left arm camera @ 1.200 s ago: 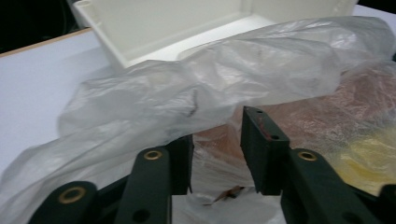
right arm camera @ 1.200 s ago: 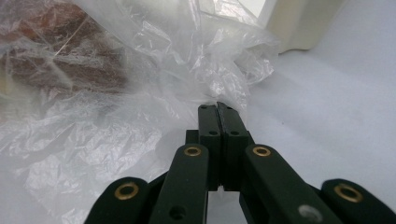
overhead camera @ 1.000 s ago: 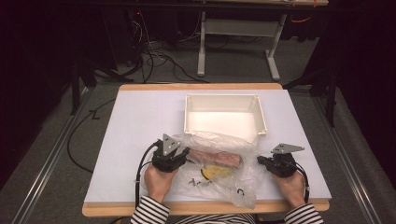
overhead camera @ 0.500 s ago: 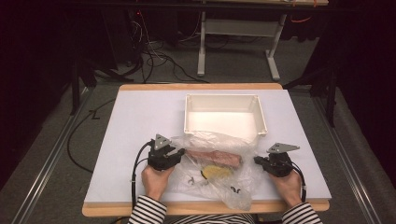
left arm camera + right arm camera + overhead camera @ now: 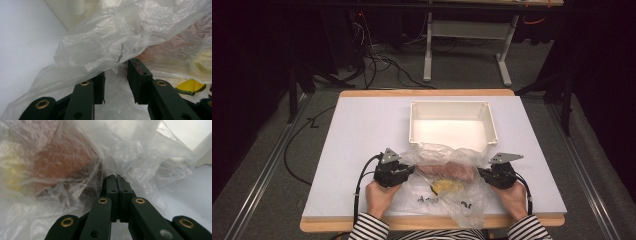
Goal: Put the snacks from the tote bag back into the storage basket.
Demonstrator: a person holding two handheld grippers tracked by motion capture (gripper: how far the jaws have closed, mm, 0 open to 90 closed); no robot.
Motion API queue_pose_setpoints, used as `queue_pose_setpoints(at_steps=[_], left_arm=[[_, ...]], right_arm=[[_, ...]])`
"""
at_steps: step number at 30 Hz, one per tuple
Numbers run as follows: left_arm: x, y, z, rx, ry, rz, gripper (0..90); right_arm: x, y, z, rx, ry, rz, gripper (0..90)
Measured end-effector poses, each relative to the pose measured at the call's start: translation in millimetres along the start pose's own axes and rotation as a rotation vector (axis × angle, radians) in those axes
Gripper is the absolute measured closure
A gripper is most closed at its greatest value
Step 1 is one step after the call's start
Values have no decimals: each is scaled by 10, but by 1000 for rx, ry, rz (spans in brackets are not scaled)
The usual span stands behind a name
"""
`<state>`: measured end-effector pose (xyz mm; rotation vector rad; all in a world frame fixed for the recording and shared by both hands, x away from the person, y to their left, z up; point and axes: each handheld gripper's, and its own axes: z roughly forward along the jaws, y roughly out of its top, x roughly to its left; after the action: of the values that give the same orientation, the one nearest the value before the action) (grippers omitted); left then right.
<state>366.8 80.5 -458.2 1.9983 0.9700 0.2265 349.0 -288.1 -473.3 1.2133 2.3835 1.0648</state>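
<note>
The plastic bag (image 5: 447, 172) is clear and colourless with small black print, and through it show a reddish-brown lump (image 5: 451, 170) and a yellow piece (image 5: 447, 186) with a dark green edge. The bin (image 5: 453, 125) is cream-white and stands on a white table (image 5: 362, 135) edged in light wood. Both grippers are black with brass-coloured rivets and grey top plates, and the person's sleeves (image 5: 369, 231) are striped black and white.

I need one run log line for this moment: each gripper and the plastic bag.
left gripper: jaws apart, just closing around bag film | right gripper: jaws shut at plastic bag edge | white bin: behind bag
</note>
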Motion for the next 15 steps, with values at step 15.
queue_pose_setpoints(at_steps=[15], left_arm=[[-193,-104,-112,24,-71,44,743]], right_arm=[[-61,-71,-62,-9,35,13,899]])
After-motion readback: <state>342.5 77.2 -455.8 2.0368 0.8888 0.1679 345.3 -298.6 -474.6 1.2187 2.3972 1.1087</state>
